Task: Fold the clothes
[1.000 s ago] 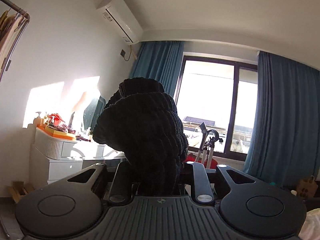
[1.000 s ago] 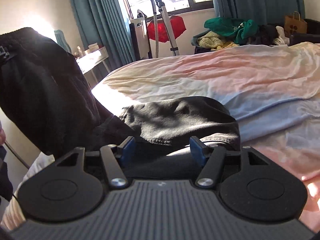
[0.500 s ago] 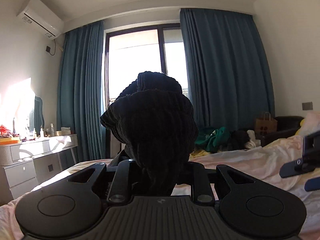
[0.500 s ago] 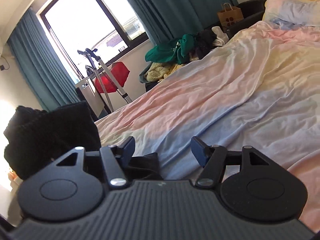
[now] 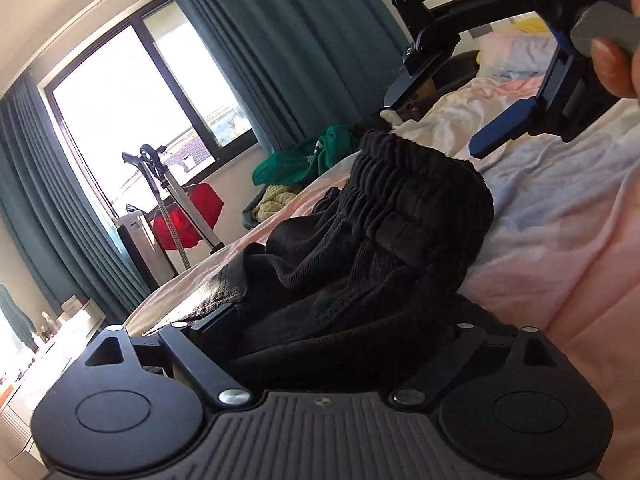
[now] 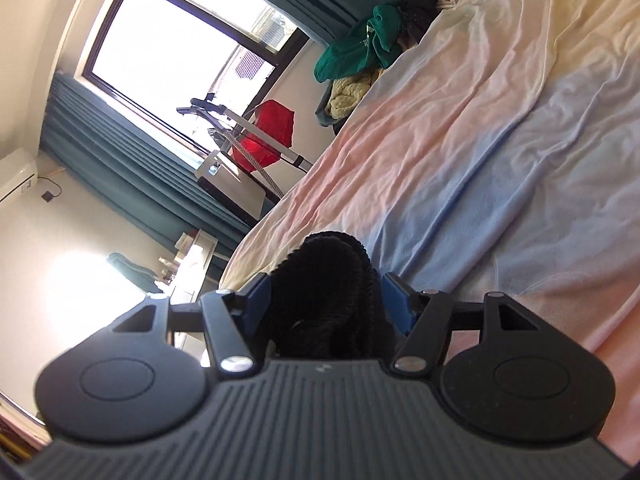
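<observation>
Garment, black ribbed knit point(image 5: 384, 240), lies heaped centre frame between opening left tongs point(image 5: 340, 332); right tongs point(image 6: 326, 300) spread beside its waistband, not pinching.

Low over the bed point(image 5: 560, 240), the left wrist view looks close along its own tongs point(image 5: 336, 320) across a black garment point(image 5: 384, 248) toward the window point(image 5: 132, 108), with the right tongs point(image 5: 452, 116) hanging at upper right. The right wrist view, rolled hard sideways, looks along its tongs point(image 6: 326, 300) over the same bed point(image 6: 500, 140). Both share the window point(image 6: 180, 52), curtains and the clothes pile point(image 6: 360, 56).
</observation>
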